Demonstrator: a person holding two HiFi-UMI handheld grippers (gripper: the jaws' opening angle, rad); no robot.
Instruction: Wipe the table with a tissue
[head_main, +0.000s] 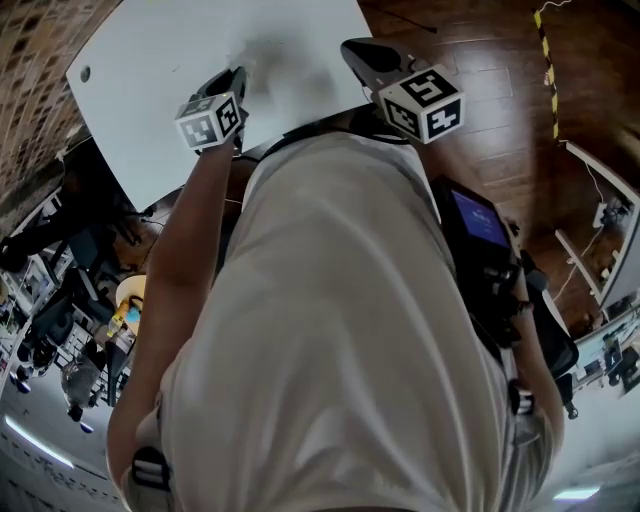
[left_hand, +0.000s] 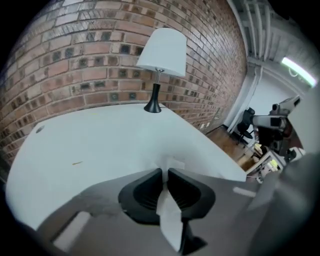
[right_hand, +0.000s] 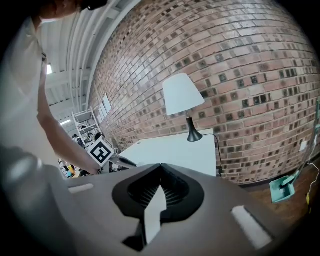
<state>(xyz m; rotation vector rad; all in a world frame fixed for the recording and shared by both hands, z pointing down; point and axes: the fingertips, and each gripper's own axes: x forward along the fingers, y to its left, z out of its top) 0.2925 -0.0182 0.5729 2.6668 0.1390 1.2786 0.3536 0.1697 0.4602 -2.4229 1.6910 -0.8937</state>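
The white table fills the top of the head view. My left gripper hangs over its near part, and in the left gripper view its jaws are shut on a white tissue whose crumpled end pokes out past the tips, just above the table. My right gripper is held over the table's right edge. Its jaws are shut with nothing between them. The right gripper view also catches the left gripper to its left, over the table.
A white-shaded lamp stands at the table's far corner against the brick wall. A small round hole marks the table's left end. Wooden floor lies to the right, cluttered desks to the left, and a green dustpan by the wall.
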